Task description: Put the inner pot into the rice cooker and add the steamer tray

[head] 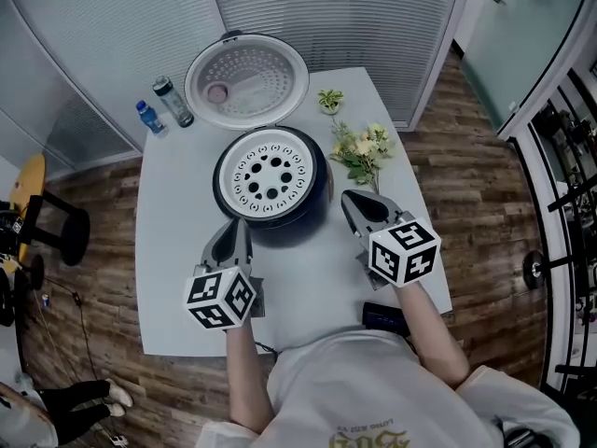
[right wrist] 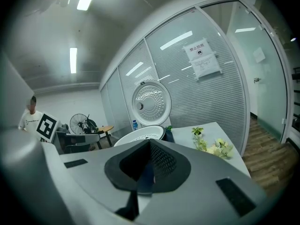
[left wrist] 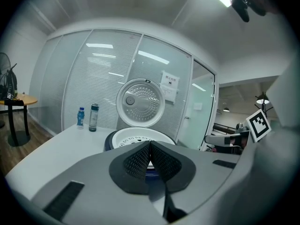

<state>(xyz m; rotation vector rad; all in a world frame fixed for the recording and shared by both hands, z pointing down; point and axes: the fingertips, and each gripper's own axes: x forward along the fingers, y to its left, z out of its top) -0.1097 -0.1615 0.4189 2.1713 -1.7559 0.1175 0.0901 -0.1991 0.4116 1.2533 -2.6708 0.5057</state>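
Observation:
The dark blue rice cooker (head: 319, 203) stands mid-table with its round lid (head: 246, 80) swung open behind it. A white steamer tray (head: 270, 173) with round holes sits in its top, hiding whatever is below. My left gripper (head: 239, 231) hovers just in front of the cooker's near left side, shut and empty. My right gripper (head: 351, 202) is beside the cooker's near right side, also shut with nothing in it. In the left gripper view the tray (left wrist: 136, 138) shows just beyond the closed jaws (left wrist: 150, 146). From the right gripper view (right wrist: 149, 144) the tray (right wrist: 140, 135) lies ahead to the left.
Two bottles (head: 164, 105) stand at the table's back left corner. A small potted plant (head: 330, 100) and a flower bunch (head: 362, 147) lie right of the cooker. A dark object (head: 384, 318) rests near the front right edge. A black stool (head: 58, 224) stands left of the table.

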